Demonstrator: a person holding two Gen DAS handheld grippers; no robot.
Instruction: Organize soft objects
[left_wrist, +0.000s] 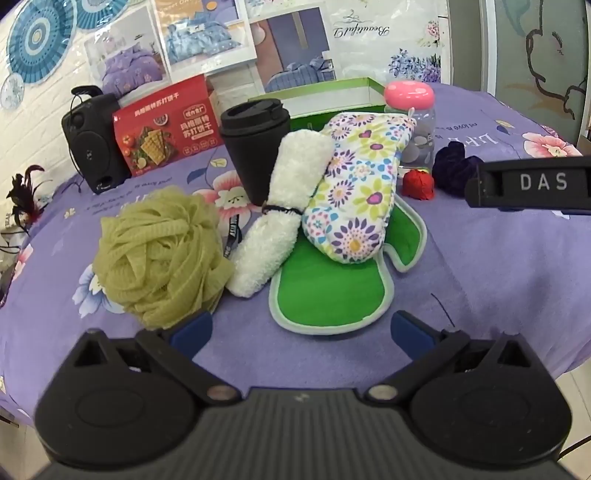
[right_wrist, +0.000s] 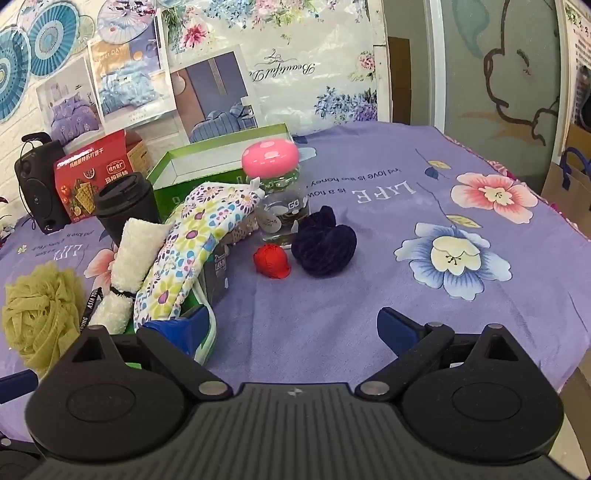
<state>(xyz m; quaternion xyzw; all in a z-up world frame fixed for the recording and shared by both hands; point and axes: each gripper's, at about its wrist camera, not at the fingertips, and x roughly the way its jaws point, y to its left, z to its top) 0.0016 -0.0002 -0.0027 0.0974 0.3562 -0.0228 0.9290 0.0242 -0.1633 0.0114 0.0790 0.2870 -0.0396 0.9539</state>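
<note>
A yellow-green mesh bath puff (left_wrist: 162, 258) lies at the left, also in the right wrist view (right_wrist: 40, 314). A rolled white towel (left_wrist: 280, 218) leans beside a flowered oven mitt (left_wrist: 354, 192), which rests over a green mitt (left_wrist: 332, 291). The flowered mitt (right_wrist: 192, 251) and towel (right_wrist: 129, 266) show in the right wrist view too. A dark purple scrunchie (right_wrist: 325, 245) and a red ball (right_wrist: 271, 260) lie further back. My left gripper (left_wrist: 301, 328) is open and empty just before the green mitt. My right gripper (right_wrist: 291, 326) is open and empty over bare cloth.
A black cup (left_wrist: 255, 147), a green box (left_wrist: 332, 99), a pink-capped jar (right_wrist: 280, 192), a red cracker box (left_wrist: 166, 129) and a black speaker (left_wrist: 92, 144) stand at the back. The purple flowered tablecloth (right_wrist: 461, 295) ends at the right edge.
</note>
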